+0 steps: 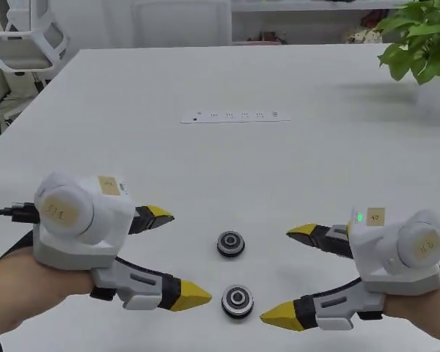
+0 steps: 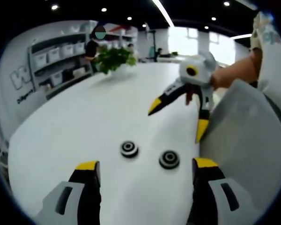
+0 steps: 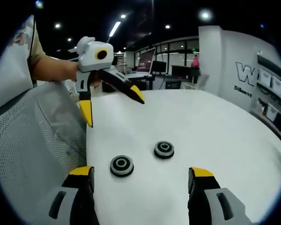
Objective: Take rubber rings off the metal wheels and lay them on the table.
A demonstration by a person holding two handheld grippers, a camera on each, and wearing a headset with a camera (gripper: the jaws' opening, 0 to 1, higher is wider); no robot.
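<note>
Two small metal wheels with black rubber rings lie flat on the white table [image 1: 227, 169]. The far wheel [image 1: 231, 244] [image 2: 129, 149] [image 3: 164, 149] and the near wheel [image 1: 237, 301] [image 2: 169, 159] [image 3: 122, 165] sit between the two grippers. My left gripper [image 1: 180, 255] [image 2: 146, 164] [image 3: 113, 109] is open, left of the wheels, its yellow tips pointing at them. My right gripper [image 1: 284, 275] [image 3: 141, 171] [image 2: 177, 122] is open on the right side, facing the left one. Neither gripper touches a wheel, and nothing is held.
A white power strip [image 1: 235, 116] lies further back on the table. A potted plant [image 1: 422, 37] stands at the far right corner. A white chair [image 1: 29, 37] stands beyond the far left corner, and a grey mesh chair [image 3: 37, 136] is beside the table's near edge.
</note>
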